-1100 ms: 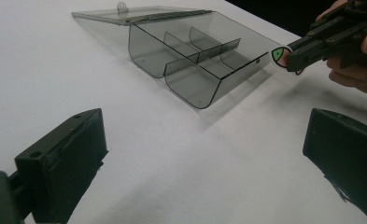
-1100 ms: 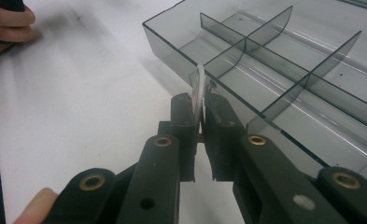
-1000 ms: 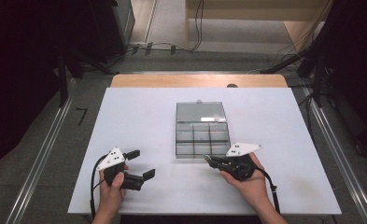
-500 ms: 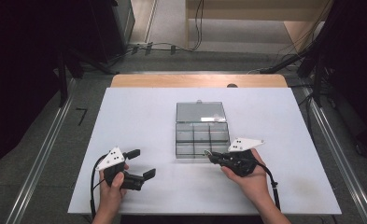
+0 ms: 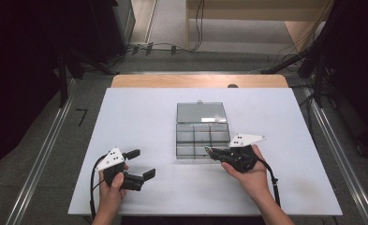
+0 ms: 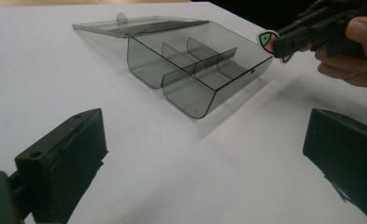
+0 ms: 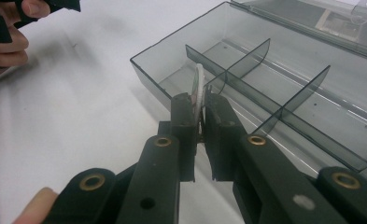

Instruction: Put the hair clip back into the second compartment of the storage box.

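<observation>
Right gripper (image 7: 199,109) clamps a flat sticker (image 7: 198,86) edge-on, compartment box (image 7: 284,88) just ahead; left gripper (image 6: 204,154) open, apart

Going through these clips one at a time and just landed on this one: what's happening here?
A person works at a white table with a gripper in each hand. The right gripper is shut on a small flat sticker with a green design, held at the near edge of an open, smoky clear compartment box whose sections look empty. The left gripper rests open on the table, apart from the box.

text: none readable | floor mark (image 5: 82,116): dark, angular, number-like, unclear
</observation>
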### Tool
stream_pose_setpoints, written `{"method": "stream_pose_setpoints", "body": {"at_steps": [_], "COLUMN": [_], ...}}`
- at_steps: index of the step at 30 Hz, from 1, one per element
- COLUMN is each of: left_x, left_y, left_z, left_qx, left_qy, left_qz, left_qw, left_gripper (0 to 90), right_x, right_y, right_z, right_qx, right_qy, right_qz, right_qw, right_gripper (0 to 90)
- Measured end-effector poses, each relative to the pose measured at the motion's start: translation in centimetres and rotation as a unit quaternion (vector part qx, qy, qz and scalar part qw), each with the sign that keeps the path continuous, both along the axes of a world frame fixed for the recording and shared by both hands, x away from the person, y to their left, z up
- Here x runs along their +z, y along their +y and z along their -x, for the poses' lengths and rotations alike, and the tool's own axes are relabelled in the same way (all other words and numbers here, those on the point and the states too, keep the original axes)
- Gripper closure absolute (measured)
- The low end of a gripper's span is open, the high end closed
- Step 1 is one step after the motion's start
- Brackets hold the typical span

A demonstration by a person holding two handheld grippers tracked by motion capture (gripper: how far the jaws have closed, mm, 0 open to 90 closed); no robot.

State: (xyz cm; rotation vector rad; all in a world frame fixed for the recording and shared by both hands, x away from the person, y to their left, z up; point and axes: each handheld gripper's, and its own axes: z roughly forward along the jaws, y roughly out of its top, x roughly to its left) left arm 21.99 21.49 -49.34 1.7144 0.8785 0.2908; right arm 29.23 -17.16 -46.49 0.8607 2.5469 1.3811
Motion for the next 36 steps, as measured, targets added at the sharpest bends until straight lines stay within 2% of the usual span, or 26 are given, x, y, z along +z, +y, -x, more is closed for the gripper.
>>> {"method": "stream_pose_setpoints", "body": {"at_steps": [11,13,25,36], "left_x": [0.1,0.1,0.2,0.2], "left_y": [0.2,0.3,0.4,0.4], "left_z": [0.0,0.0,0.0,0.0], "left_qx": [0.000,0.000,-0.002,-0.003], "left_qy": [0.000,-0.001,-0.002,-0.002], "left_qz": [0.002,0.002,0.003,0.002], "left_qw": [1.0000,1.0000,1.0000,1.0000], "left_gripper": [0.0,0.0,0.0,0.0], "right_x": [0.3,0.3,0.5,0.4], "right_y": [0.2,0.1,0.1,0.0], "right_z": [-0.9,-1.1,-1.9,-2.6], "right_qx": [-0.001,-0.007,-0.008,-0.013], "right_qy": [0.004,0.011,0.015,0.010], "right_qz": [-0.012,-0.018,-0.019,-0.019], "right_qw": [0.9999,0.9997,0.9997,0.9997], "right_gripper": [80.8,80.9,81.0,81.2]}}
